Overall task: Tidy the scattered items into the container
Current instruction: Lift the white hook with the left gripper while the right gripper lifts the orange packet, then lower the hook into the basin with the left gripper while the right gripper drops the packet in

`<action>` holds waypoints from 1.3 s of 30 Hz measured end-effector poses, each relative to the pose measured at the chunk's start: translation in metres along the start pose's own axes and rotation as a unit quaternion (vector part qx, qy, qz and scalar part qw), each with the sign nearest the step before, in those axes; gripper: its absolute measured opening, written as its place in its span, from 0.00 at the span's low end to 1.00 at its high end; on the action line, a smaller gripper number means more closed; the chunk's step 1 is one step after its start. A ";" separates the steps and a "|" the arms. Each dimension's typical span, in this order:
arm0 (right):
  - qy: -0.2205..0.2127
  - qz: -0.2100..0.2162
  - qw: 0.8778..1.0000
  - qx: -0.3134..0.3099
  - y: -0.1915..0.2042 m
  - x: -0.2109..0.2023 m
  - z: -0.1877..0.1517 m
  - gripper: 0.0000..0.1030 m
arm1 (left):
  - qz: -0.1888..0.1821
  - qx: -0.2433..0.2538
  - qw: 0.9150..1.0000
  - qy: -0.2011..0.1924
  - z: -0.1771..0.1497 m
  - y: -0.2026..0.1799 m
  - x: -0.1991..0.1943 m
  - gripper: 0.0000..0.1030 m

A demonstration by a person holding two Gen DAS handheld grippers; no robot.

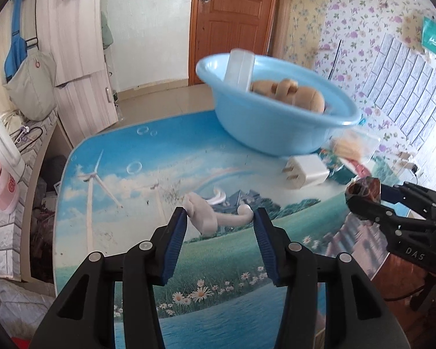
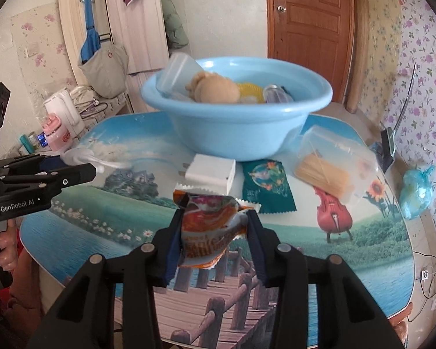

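A light blue basin [image 1: 276, 133] [image 2: 232, 136] stands at the table's far side, holding a clear box, a beige plush toy [image 2: 215, 88] and a yellow item. My left gripper [image 1: 219, 213] is shut on a white plastic hook [image 1: 209, 218], held above the table; the right wrist view shows it at the left [image 2: 81, 163]. My right gripper [image 2: 213, 213] is shut on an orange snack packet [image 2: 209, 221], lifted in front of the basin. A white charger plug [image 2: 210, 171] [image 1: 305, 173], a green sachet [image 2: 266, 186] and a clear toothpick box [image 2: 331, 168] lie on the table by the basin.
The table [image 2: 276, 261] carries a printed landscape picture. A knotted blue plastic bag [image 2: 415, 192] sits at its right edge. A white kettle [image 2: 62, 112] and a pink cup [image 2: 56, 135] stand on a counter to the left. A wooden door [image 2: 308, 23] is behind.
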State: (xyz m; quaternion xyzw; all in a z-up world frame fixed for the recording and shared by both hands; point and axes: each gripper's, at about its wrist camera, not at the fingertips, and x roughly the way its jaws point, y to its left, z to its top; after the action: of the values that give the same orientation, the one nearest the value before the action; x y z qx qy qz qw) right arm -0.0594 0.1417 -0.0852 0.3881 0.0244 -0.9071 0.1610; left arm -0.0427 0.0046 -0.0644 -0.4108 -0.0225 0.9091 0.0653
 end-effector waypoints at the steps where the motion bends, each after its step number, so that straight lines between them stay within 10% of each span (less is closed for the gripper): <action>1: -0.004 0.002 1.000 0.000 0.000 -0.003 0.001 0.39 | -0.001 -0.002 1.000 -0.003 0.002 0.000 -0.003 0.45; 27: -0.045 0.017 0.999 0.010 -0.008 -0.025 0.021 0.39 | -0.001 -0.001 0.999 -0.039 0.021 -0.001 -0.044 0.39; 32: -0.035 0.020 0.999 0.013 -0.010 -0.020 0.016 0.39 | -0.001 0.007 1.000 -0.009 0.000 -0.006 -0.023 0.83; 39: -0.028 0.020 0.999 0.017 -0.012 -0.017 0.013 0.39 | 0.034 0.052 0.997 0.041 -0.028 -0.013 0.017 0.85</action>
State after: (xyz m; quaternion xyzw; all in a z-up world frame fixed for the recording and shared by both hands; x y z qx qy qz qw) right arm -0.0614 0.1556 -0.0651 0.3656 -0.0038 -0.9145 0.1734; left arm -0.0314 0.0190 -0.0950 -0.4442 0.0419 0.8931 0.0568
